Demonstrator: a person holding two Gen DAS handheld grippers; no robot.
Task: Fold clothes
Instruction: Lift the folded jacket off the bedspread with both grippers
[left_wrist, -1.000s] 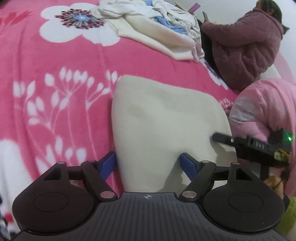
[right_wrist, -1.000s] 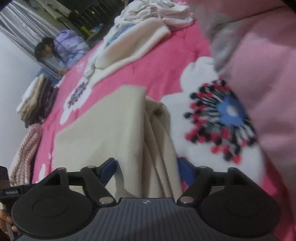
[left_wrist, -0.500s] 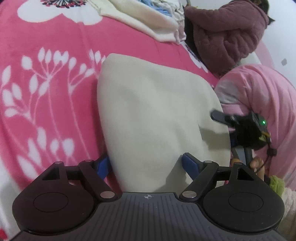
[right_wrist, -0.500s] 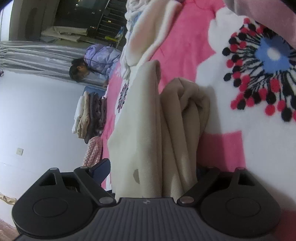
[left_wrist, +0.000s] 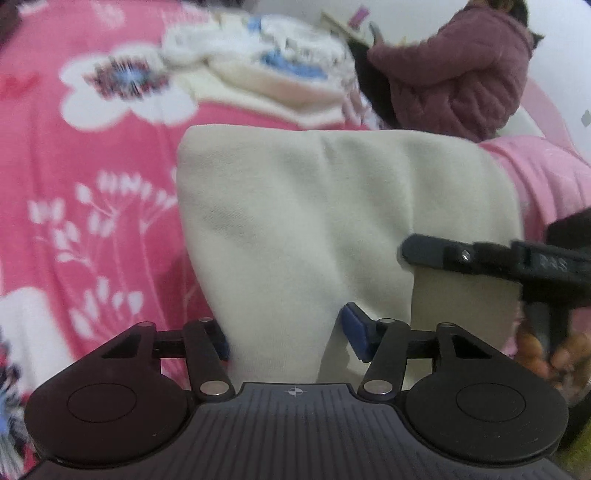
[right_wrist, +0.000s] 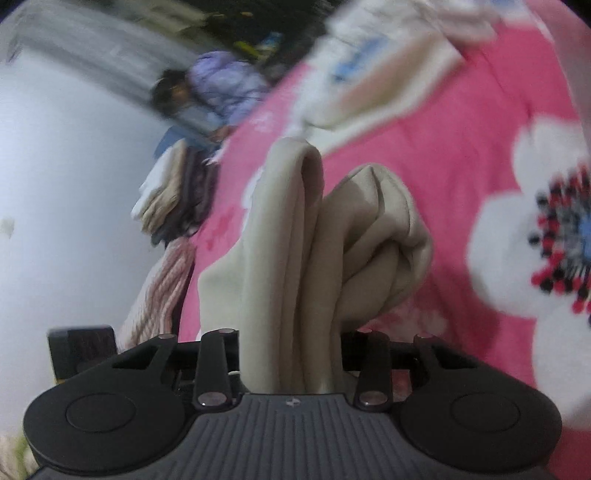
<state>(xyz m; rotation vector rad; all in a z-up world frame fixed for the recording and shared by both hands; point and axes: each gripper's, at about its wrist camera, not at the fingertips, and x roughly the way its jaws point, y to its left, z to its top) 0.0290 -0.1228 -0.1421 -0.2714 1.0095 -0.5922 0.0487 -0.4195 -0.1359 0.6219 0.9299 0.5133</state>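
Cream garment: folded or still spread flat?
Folded, partly. The cream garment is doubled over with bunched layers clamped in the right tongs; the left tongs grip its near edge above the pink bedspread.

A person in a maroon padded jacket (left_wrist: 458, 70) sits by the pink flowered bedspread (left_wrist: 92, 192), another in lilac (right_wrist: 225, 88) crouches beyond.

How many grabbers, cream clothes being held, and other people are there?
Hand-held grippers: 2, the left hand-held gripper and the right hand-held gripper; the jaws of both have just been closing, with the cream garment between them
Cream garment: 1
Other people: 2, the person in a maroon jacket and the person in a lilac jacket
Total: 5
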